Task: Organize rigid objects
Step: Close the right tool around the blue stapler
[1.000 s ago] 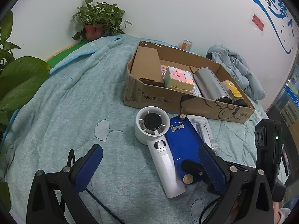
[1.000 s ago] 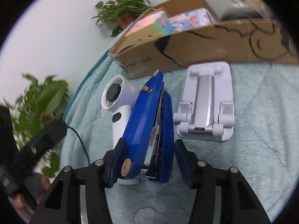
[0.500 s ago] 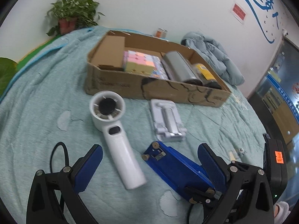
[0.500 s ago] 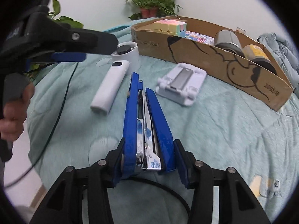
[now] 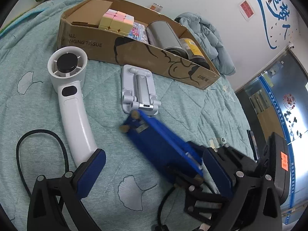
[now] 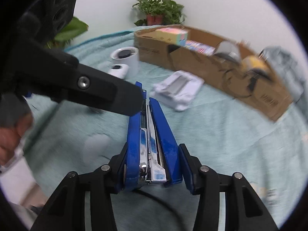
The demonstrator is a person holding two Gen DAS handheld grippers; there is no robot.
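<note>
My right gripper (image 6: 153, 154) is shut on the rear of a blue stapler (image 6: 154, 130), holding it on edge just above the teal quilt. In the left wrist view the stapler (image 5: 159, 142) is blurred and lies between the wide-apart fingers of my open left gripper (image 5: 154, 159). One black left finger (image 6: 104, 94) crosses the stapler's tip in the right wrist view. A white handheld fan (image 5: 73, 100) and a white phone stand (image 5: 138, 88) lie in front of a cardboard box (image 5: 154, 57) holding a pastel cube (image 5: 117, 21), a silver cylinder (image 5: 165, 34) and a yellow-labelled can (image 5: 194, 48).
A black cable (image 5: 38, 134) loops on the quilt at the left. A light-blue jacket (image 5: 207, 34) lies behind the box's right end. A potted plant (image 6: 157, 11) stands by the far wall. A person's hand (image 6: 11, 134) grips the left tool.
The right gripper pulled the stapler off the fan and phone stand and rolled it onto its edge. The left gripper swung right and down, so the stapler now lies between its fingers.
</note>
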